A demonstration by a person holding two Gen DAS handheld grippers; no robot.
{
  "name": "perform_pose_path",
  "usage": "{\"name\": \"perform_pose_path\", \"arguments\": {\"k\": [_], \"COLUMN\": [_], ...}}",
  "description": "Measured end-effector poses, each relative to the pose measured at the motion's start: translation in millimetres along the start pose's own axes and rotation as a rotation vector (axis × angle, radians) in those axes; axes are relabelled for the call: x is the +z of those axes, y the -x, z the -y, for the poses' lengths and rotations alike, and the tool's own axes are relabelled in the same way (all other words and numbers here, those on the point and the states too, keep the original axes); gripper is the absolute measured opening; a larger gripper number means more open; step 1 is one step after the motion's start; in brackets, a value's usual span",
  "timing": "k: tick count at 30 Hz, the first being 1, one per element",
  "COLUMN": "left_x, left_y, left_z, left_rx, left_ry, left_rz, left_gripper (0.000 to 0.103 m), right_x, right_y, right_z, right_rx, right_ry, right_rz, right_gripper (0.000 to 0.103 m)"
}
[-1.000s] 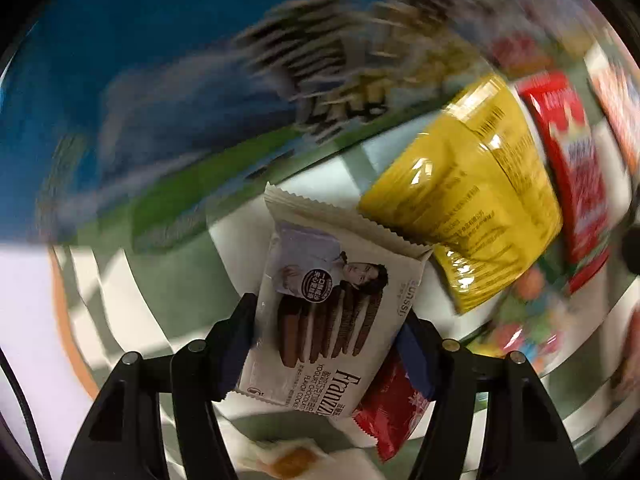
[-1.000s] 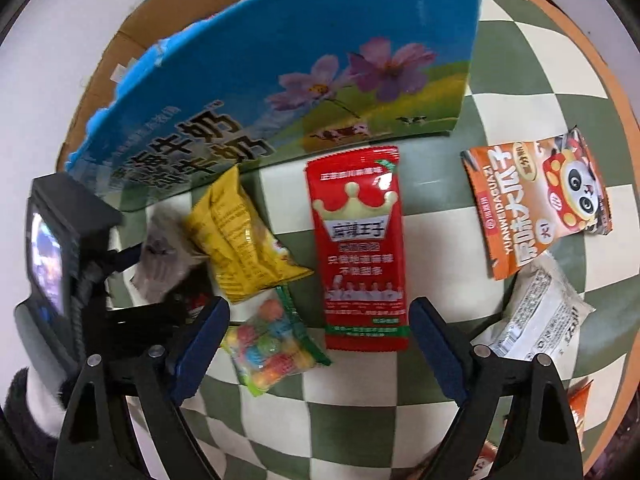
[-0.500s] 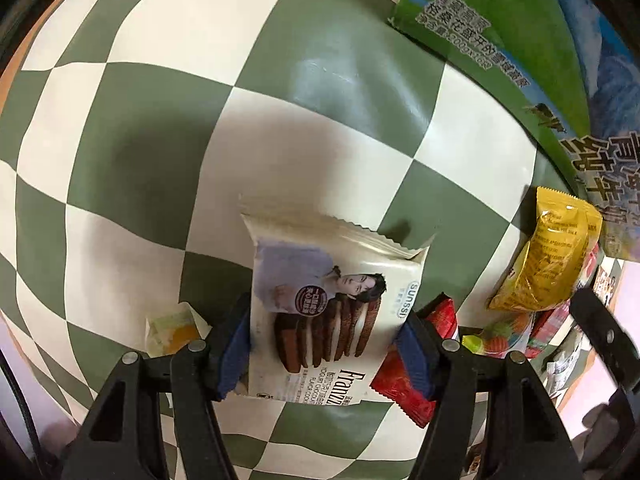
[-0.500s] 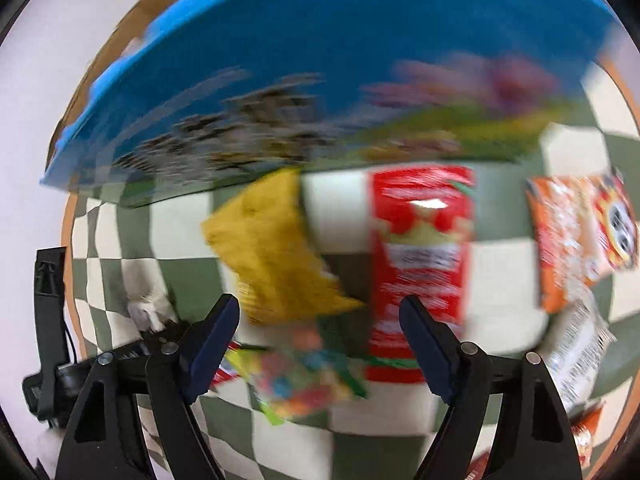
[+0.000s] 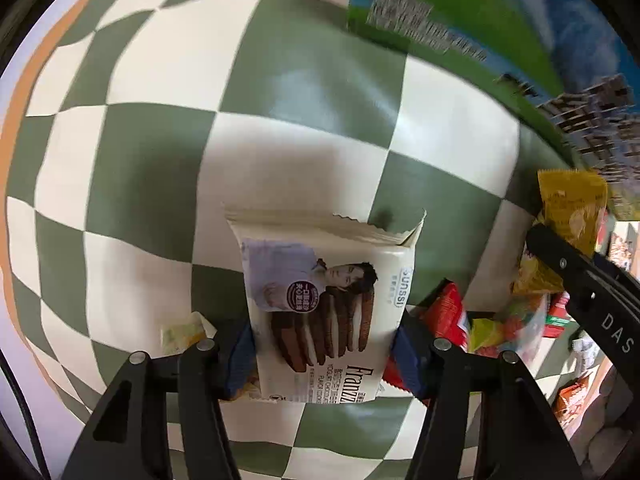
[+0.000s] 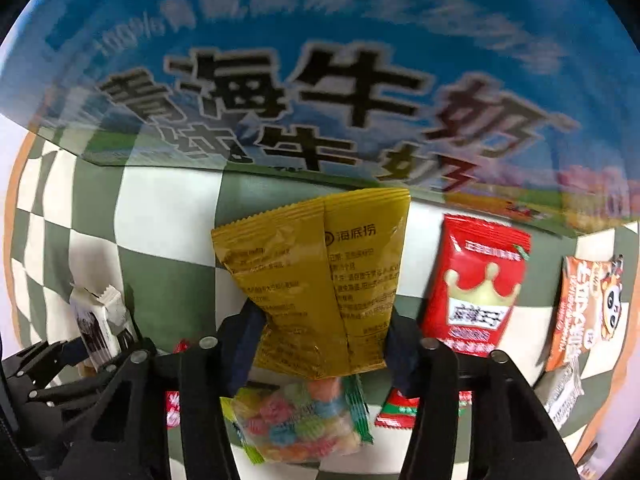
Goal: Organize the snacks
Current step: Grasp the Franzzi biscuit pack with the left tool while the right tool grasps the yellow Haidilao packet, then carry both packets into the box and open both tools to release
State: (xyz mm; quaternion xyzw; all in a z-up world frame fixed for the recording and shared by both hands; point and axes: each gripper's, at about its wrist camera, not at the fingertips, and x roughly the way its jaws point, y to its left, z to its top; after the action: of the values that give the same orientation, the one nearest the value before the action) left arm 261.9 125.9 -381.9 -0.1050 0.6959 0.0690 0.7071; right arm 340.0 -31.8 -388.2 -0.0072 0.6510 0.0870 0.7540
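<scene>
Ahead of both my grippers stands the blue and green milk carton box [image 6: 320, 80], its printed wall filling the top of the right wrist view and the upper right corner of the left wrist view, on the green and white checkered tablecloth [image 5: 168, 152]. Next in size, my right gripper [image 6: 322, 344] has its jaws clamped on the lower sides of the yellow snack bag [image 6: 320, 272], whose long axis runs away from me, crimped top edge pointing at the box. Beside it to the right lies the red crown packet [image 6: 476, 284], lengthwise toward the box too, and further right the orange panda packet [image 6: 588, 304] near the cloth's edge. My left gripper [image 5: 324, 356] has its jaws clamped on the white cookie packet [image 5: 328, 296], held above the cloth with its serrated top edge pointing forward and its long axis along my fingers; the brand lettering runs sideways near my pads. Under the yellow bag sits the clear bag of coloured candies [image 6: 300, 420]. Smallest, a small red packet [image 5: 444, 316] lies just right of the cookie packet.
</scene>
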Motion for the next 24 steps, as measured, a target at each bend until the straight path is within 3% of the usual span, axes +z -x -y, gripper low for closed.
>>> {"name": "perform_pose_path", "arguments": {"k": [4,10,17,21,24], "left_x": [-3.4,-53.7,-88.8,-93.2,-80.1], "left_y": [33.5,52.5,-11.9,-37.1,-53.3], "left_z": [-7.0,0.4,23.2,30.1,40.8], "left_rx": [-0.064,-0.107,-0.079,-0.05,-0.073], "left_ry": [0.011,-0.058,-0.086,-0.1,-0.113], "left_rz": [0.023,-0.034,-0.159,-0.183,-0.215], "left_gripper": [0.057,0.057,0.057,0.059,0.071], "right_x": [-10.3,-57.5,-135.8,-154.6,-159.5], "right_y": [27.4,77.1,20.5,-6.2,-13.8], "right_z": [12.7,32.7,61.4,71.9,77.4], "right_rx": [0.068,0.18,0.138,0.145,0.175], "right_ry": [-0.018,0.01,-0.024,-0.081,-0.122], "right_rz": [0.003,-0.051,-0.272,-0.323,-0.345], "right_gripper": [0.055,0.055,0.055,0.055,0.072]}}
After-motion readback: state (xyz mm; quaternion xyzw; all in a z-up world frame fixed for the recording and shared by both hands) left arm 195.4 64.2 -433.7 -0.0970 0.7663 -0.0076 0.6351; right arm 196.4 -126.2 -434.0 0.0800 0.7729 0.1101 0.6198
